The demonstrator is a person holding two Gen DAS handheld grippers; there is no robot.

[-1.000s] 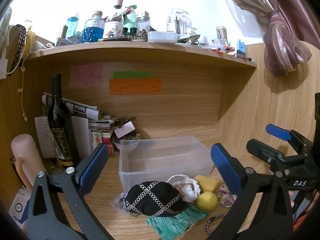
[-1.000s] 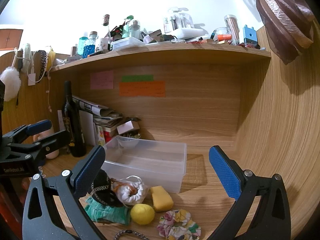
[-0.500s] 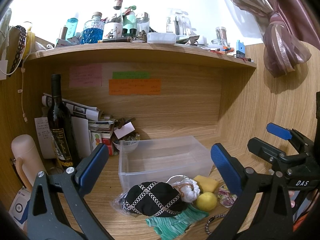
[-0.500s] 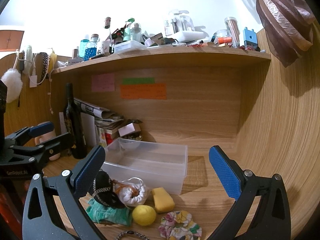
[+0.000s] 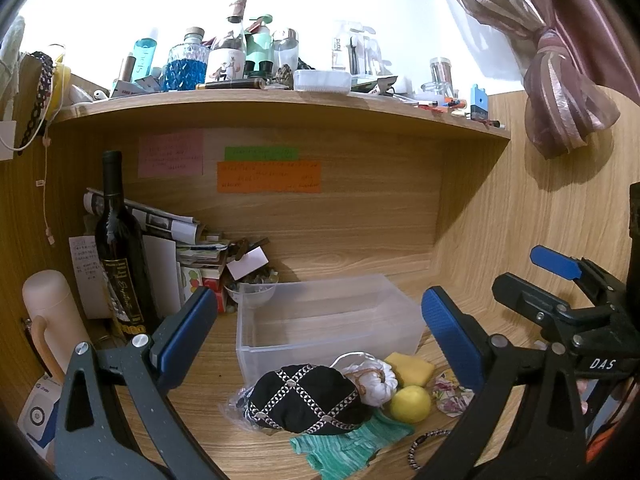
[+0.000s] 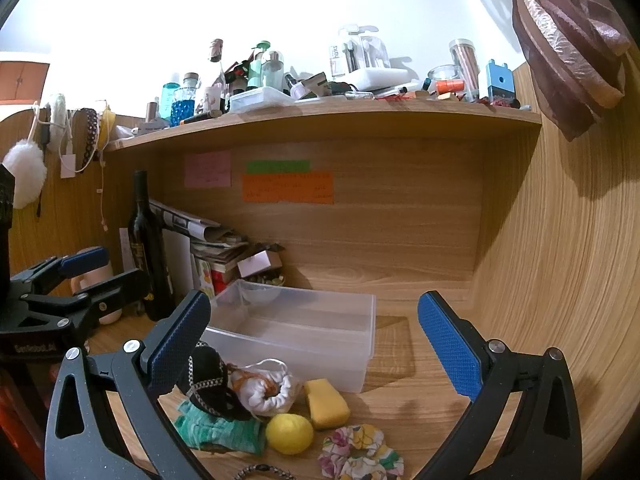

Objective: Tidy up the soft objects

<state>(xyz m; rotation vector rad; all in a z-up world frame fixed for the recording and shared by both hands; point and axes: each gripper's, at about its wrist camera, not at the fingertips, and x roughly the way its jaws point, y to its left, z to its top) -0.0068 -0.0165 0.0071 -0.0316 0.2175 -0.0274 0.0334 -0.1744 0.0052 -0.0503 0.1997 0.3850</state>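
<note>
A clear plastic bin (image 5: 280,344) (image 6: 360,344) stands empty on the wooden desk. In front of it lies a pile of soft things: a black embroidered cap (image 5: 308,398) (image 6: 208,380), a white drawstring pouch (image 5: 374,378) (image 6: 268,390), a yellow sponge (image 5: 410,368) (image 6: 326,402), a yellow ball (image 5: 410,404) (image 6: 289,434), a green knit cloth (image 5: 348,444) (image 6: 216,432) and a floral scrunchie (image 5: 452,394) (image 6: 360,456). My left gripper (image 5: 316,336) is open and empty above the pile. My right gripper (image 6: 314,340) is open and empty, also above it.
A dark wine bottle (image 5: 120,256) (image 6: 148,248), stacked papers (image 5: 168,224) and a beige flask (image 5: 44,316) stand at the left. A small bowl (image 5: 256,296) sits behind the bin. A beaded bracelet (image 5: 426,440) lies at the front. A cluttered shelf (image 5: 280,98) hangs overhead.
The right gripper has drifted slightly, so the view shifted a little. The left gripper is nearly still. Both stay open and nothing on the desk moved.
</note>
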